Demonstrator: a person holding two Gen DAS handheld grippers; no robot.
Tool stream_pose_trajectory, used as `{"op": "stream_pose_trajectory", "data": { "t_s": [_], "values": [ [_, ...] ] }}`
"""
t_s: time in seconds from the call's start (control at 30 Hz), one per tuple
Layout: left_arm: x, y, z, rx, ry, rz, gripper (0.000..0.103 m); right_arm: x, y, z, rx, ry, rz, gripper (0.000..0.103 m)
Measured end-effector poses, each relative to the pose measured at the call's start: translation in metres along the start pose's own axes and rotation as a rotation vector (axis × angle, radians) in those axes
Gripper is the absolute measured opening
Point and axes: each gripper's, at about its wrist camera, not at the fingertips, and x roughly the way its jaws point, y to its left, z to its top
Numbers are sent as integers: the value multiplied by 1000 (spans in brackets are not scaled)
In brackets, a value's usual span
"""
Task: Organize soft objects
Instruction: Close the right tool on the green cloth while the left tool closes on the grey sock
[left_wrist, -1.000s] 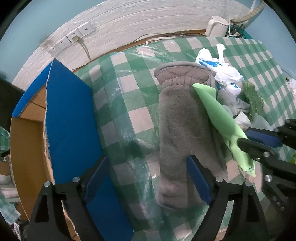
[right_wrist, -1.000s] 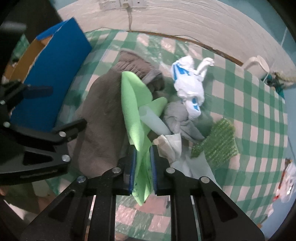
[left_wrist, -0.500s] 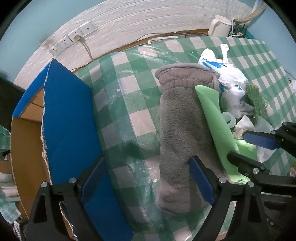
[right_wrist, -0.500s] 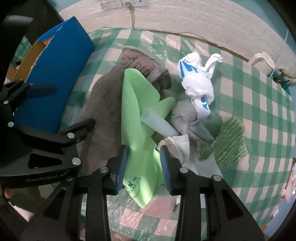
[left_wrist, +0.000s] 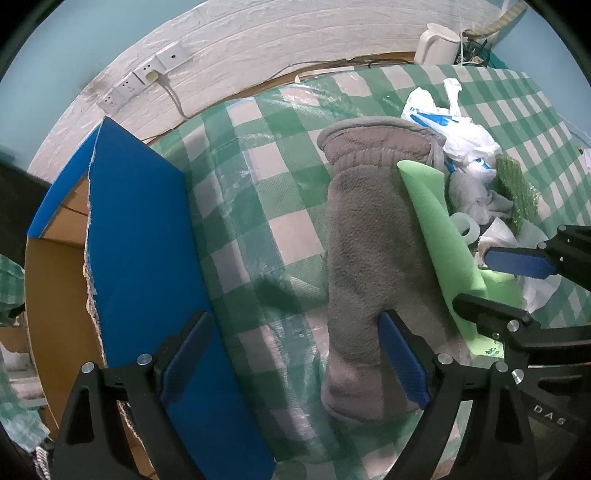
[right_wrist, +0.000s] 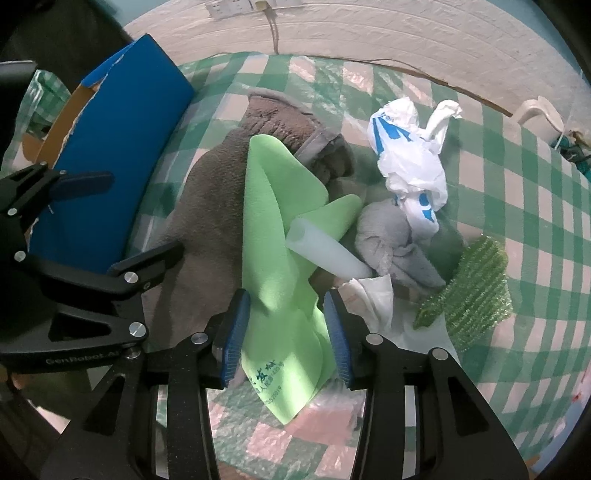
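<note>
A grey fleece garment (left_wrist: 373, 243) lies flat on the green checked tablecloth; it also shows in the right wrist view (right_wrist: 207, 206). A light green foam sheet (right_wrist: 277, 236) lies over its right edge, also seen in the left wrist view (left_wrist: 439, 229). My right gripper (right_wrist: 286, 332) is open, its pads on either side of the sheet's near end without gripping it. My left gripper (left_wrist: 295, 358) is open and empty above the cloth, its right pad over the garment's near end.
A blue-sided cardboard box (left_wrist: 136, 236) stands open at the left. Right of the green sheet lie a white foam tube (right_wrist: 325, 254), a grey cloth (right_wrist: 391, 240), a white and blue plastic bag (right_wrist: 406, 162), white tissue (right_wrist: 373, 295) and a green scouring pad (right_wrist: 476, 284). A white kettle (left_wrist: 439, 40) stands at the back.
My right gripper has opened and let go of the green foam sheet, which now lies on the garment and table. The left gripper has hardly moved.
</note>
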Motion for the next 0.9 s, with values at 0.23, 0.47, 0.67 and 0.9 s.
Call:
{"op": "stream_pose_trajectory", "data": {
  "t_s": [0.23,0.47,0.67,0.9],
  "values": [
    [4,3,0,2,-2,17,93,12,-10,4,14,-2,22,42],
    [4,-1,-5,19,0,9,97,25,-14,7,9,12,81,12],
    [6,0,0,16,9,5,100,11,-6,10,-1,-15,49,6],
    [6,-5,2,7,29,-33,100,-11,-19,14,72,-47,35,6]
  ]
}}
